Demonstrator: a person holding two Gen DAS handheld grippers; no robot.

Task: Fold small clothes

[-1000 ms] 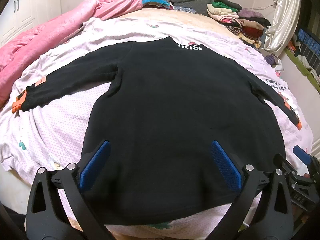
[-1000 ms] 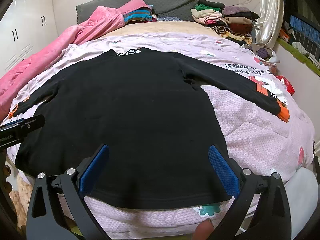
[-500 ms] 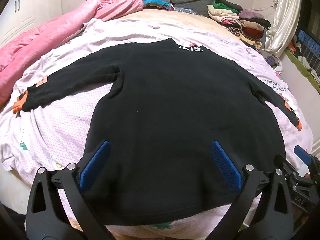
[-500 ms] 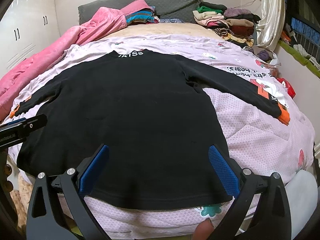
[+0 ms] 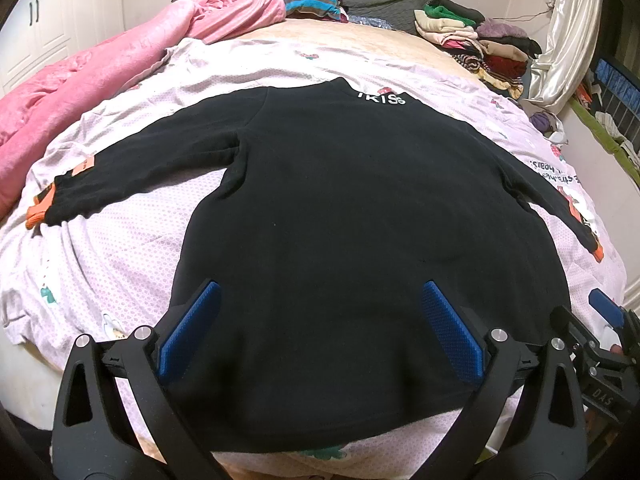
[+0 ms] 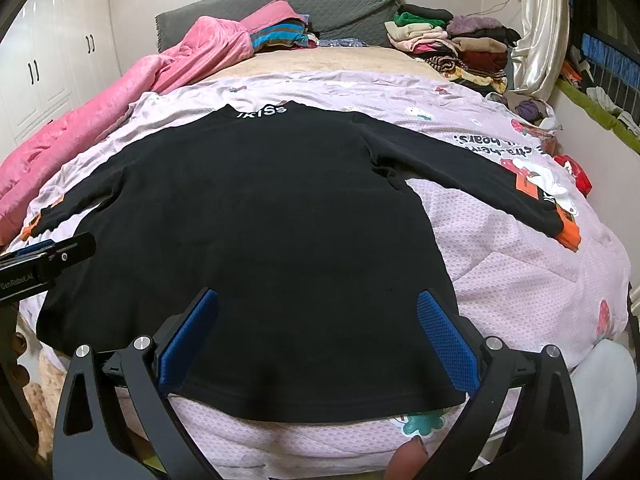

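A black long-sleeved top (image 5: 352, 208) (image 6: 256, 216) lies flat on the bed, collar with white lettering at the far end, both sleeves spread out sideways with orange cuffs. My left gripper (image 5: 320, 324) hovers open above the hem on the left half of the garment, nothing between its blue pads. My right gripper (image 6: 318, 332) is open too, above the hem on the right half. The right gripper's tip (image 5: 608, 308) shows at the lower right of the left wrist view. At the left edge of the right wrist view juts the left gripper's tip (image 6: 48, 256).
The top rests on a pale lilac printed quilt (image 6: 520, 288). A pink blanket (image 5: 92, 96) runs along the left side. Stacks of folded clothes (image 6: 460, 48) and a grey headboard cushion (image 6: 280, 8) sit at the far end. White wardrobe doors (image 6: 52, 72) stand left.
Both views have shifted slightly, as if both grippers rose or tilted a little; the top has not moved and both grippers stay open.
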